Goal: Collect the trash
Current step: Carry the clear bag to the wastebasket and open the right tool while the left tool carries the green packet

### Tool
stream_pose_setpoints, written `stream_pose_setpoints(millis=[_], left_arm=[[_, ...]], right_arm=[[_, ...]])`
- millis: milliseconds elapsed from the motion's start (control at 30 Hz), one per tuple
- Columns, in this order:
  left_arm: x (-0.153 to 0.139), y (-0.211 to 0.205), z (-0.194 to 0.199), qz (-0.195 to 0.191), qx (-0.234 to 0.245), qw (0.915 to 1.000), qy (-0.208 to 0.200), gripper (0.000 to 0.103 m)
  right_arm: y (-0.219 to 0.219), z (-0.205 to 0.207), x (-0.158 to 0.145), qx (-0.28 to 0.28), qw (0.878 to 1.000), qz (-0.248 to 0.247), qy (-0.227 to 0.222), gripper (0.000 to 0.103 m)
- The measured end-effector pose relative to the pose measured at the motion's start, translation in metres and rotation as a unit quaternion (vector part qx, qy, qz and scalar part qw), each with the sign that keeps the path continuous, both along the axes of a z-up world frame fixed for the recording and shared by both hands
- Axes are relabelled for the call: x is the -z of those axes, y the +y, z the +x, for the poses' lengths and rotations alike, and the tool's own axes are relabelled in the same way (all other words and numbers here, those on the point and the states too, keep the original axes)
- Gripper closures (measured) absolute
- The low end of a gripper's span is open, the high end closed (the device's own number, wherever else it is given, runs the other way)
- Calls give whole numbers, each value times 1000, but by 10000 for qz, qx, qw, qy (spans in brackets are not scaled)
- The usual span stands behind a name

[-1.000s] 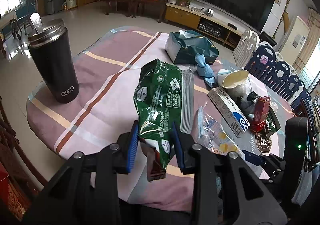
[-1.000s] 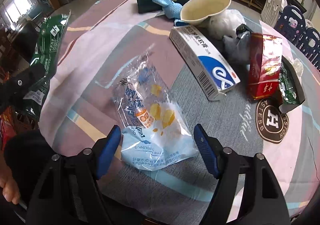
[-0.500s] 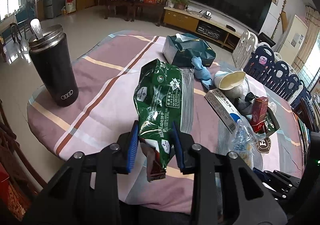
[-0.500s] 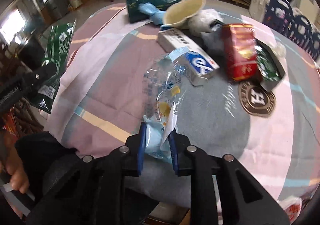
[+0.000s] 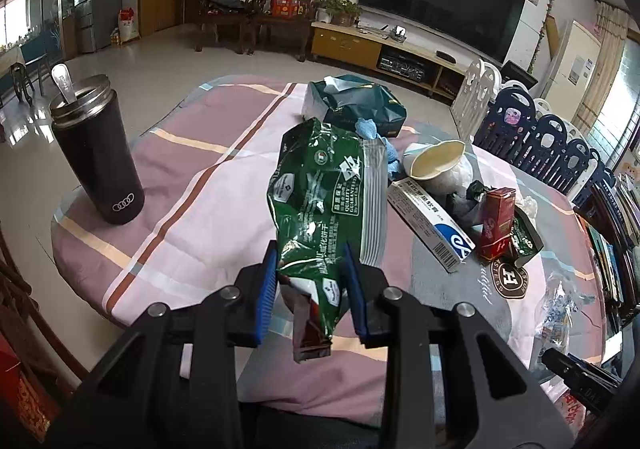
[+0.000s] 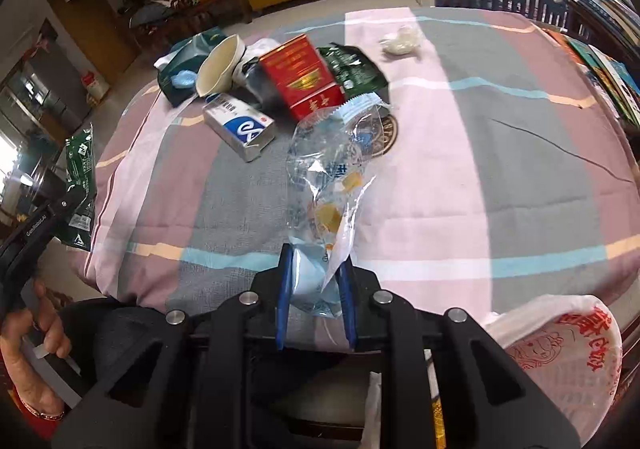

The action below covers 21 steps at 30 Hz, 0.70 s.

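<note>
Lifted off the table [image 6: 500, 177] since before, the clear wrapper [image 6: 328, 185] hangs pinched in the right gripper [image 6: 315, 299], near the red box [image 6: 300, 73]; left gripper [image 5: 312, 289] clamps the green packet [image 5: 324, 201] for binning

My table [image 6: 500, 177] is round, covered by a cloth in pink, grey and mauve bands. In my left-wrist view, a black tumbler [image 5: 98, 161] stands at 9 o'clock. A teal pack [image 5: 356, 105] lies at 12. A cream bowl [image 5: 436, 159], white-blue box [image 5: 430, 221] and red box [image 5: 496, 223] cluster toward 2 o'clock.
</note>
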State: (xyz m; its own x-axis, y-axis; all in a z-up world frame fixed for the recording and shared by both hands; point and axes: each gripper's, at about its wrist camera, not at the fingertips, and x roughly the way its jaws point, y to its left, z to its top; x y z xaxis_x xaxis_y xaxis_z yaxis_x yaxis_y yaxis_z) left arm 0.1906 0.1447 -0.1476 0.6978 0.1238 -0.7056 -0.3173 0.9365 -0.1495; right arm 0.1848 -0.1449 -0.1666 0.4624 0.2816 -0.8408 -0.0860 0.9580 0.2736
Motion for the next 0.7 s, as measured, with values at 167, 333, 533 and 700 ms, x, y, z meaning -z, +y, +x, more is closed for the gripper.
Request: stream_pose_setpoints(millis=[167,333,533,700], left_arm=[[-15,-23,-8,20,232,9996,-138,71],[-34,-55,-27,47,585,9979,-268,71],[-59,-91,-59,83,1059,9933,-447,71],[-79,-118,-88,153,1453,9871,-649,71]], right_arm=[[-10,-5,-15,93,9998,149,-122,81],[-20,-21,-47,80,9985,283,-464,81],[-46,-54,-87,166,9956,350,-857,81],[-79,-88,-104,352,9946,91,-977,81]])
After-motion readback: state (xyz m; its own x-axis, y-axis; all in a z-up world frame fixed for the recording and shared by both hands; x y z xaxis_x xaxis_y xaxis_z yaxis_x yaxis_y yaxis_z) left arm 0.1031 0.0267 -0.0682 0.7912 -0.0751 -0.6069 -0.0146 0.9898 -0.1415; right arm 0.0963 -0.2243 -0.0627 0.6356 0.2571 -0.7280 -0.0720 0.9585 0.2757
